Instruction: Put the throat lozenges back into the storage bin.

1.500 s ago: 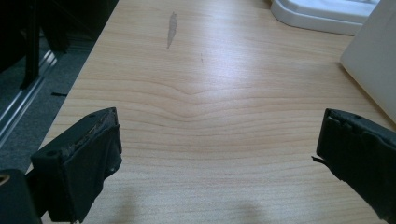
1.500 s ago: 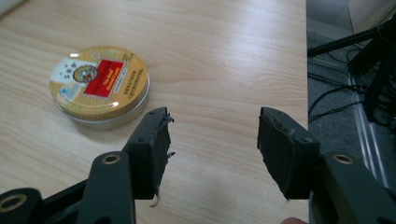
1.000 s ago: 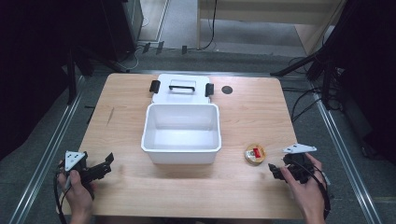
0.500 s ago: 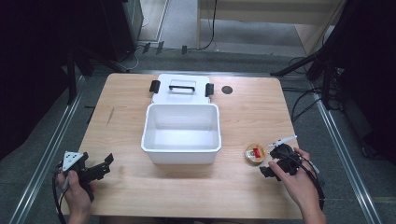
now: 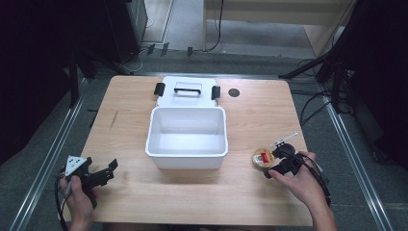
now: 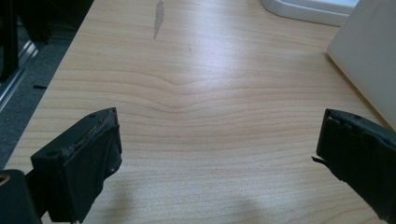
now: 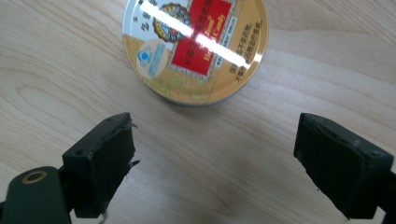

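On the wooden surface (image 5: 250,202) stands a white bin (image 5: 186,137), nothing visible inside, its lid (image 5: 185,91) partly hidden behind. Right of the bin lies a round gold tin (image 5: 262,158), label small print illegible. Right tongs (image 5: 275,162) gape wide beside it; left tongs (image 5: 109,169) wide, holding nothing.

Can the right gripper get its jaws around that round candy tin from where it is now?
Probably yes. The right gripper is open, jaws spread about as wide as the tin, which lies flat just ahead with bare table between.
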Tool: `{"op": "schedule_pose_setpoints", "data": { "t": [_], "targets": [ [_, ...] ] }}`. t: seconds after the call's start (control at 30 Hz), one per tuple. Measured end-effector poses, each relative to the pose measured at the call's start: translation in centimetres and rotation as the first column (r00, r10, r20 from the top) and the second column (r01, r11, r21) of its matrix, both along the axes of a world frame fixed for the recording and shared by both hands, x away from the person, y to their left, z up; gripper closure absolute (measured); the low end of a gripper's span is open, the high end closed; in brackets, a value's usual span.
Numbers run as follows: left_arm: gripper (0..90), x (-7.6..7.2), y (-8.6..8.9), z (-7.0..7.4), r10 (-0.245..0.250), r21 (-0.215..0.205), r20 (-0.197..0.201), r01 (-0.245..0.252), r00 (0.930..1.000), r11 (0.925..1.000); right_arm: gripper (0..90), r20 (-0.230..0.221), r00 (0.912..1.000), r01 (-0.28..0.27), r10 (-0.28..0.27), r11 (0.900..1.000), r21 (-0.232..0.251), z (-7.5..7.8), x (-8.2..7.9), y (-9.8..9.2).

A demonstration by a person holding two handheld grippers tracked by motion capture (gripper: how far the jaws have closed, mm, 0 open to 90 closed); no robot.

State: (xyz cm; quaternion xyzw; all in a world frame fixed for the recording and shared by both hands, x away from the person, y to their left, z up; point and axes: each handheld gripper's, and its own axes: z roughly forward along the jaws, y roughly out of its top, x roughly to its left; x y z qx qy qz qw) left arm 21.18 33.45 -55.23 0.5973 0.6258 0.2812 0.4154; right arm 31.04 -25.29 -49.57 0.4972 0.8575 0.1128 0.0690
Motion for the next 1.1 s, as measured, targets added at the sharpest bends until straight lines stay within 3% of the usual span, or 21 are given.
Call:
{"op": "schedule_pose_setpoints", "data": {
  "t": [0.4, 0.8, 1.1],
  "targets": [
    [0.7, 0.1, -0.2, 0.0, -0.004, 0.026, -0.009, 0.004, 1.0000, 0.9997, 11.8, -0.009, 0.9997, 0.023, -0.023, 0.999, -0.031, 0.2, 2.0, 1.3],
    [0.7, 0.2, -0.2, 0.0, -0.017, 0.022, -0.017, 0.017, 0.9997, 0.9996, 7.6, -0.065, 0.9979, -0.005, 0.001, 0.998, -0.070, -0.3, 3.3, 3.1],
    [0.7, 0.2, -0.2, 0.0, -0.021, 0.018, -0.021, 0.021, 0.9996, 0.9996, 10.3, -0.066, 0.9978, 0.002, -0.009, 0.994, -0.106, -0.9, 4.0, 4.1]
  ]
}}
